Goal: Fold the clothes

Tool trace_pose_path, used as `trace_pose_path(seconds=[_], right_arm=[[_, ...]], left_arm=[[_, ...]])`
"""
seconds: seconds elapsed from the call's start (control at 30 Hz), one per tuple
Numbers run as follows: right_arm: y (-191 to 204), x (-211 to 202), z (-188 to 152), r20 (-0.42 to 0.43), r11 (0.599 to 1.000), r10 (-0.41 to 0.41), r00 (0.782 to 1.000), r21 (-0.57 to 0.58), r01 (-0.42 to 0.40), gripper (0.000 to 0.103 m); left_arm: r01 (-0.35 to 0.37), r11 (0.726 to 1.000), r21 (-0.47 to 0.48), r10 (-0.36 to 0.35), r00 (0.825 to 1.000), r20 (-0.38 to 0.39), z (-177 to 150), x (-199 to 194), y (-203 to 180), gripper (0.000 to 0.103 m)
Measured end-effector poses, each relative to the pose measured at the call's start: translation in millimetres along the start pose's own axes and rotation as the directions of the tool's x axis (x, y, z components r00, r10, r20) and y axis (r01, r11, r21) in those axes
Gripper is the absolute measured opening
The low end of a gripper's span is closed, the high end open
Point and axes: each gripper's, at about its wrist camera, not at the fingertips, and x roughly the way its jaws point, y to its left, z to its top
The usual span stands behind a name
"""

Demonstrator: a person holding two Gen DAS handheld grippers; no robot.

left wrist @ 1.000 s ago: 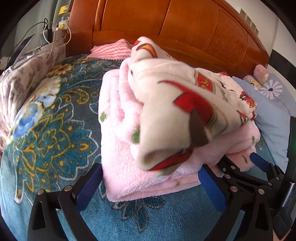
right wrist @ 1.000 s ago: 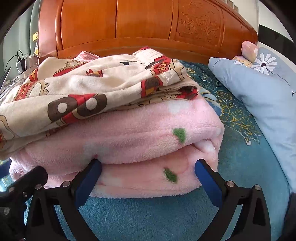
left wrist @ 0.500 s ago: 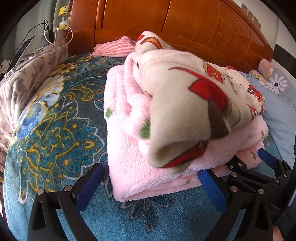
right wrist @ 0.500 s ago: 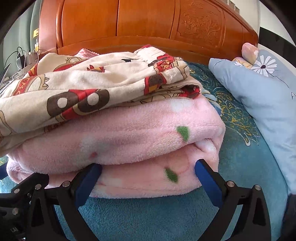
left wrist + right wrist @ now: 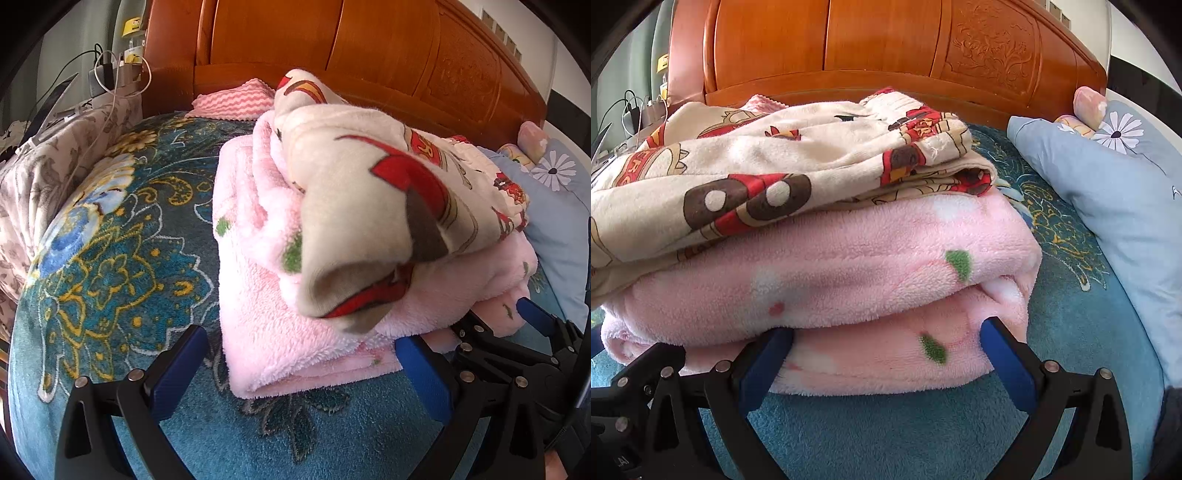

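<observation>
both hand-held grippers creep closer to stack vs 1s ago | left hand-held gripper [image 5: 299,354] & right hand-held gripper [image 5: 886,347] wide open, holding nothing, fingers at pink fleece [image 5: 849,258] base | cream printed garment [image 5: 775,170] folded on top, on bed blanket [image 5: 110,240] | folding looks done; prob. lift/move stack left

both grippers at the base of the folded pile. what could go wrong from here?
1. The cream printed garment sits loose and bulging on the pink fleece; a lift or push could slide it off.
2. Both the left gripper and the right gripper are open at the bottom fold, so closing may catch only one layer and undo the folds.
</observation>
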Motion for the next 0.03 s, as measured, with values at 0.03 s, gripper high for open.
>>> trace_pose_path(seconds=[0.03], right_arm=[[0.1,-0.2,-0.2,0.0,1.0,-0.001,1.0,-0.001,0.001,0.101]], left_arm=[[-0.004,1.0,0.001,0.004,1.0,0.006,-0.3,-1.0,-0.4,0.103]])
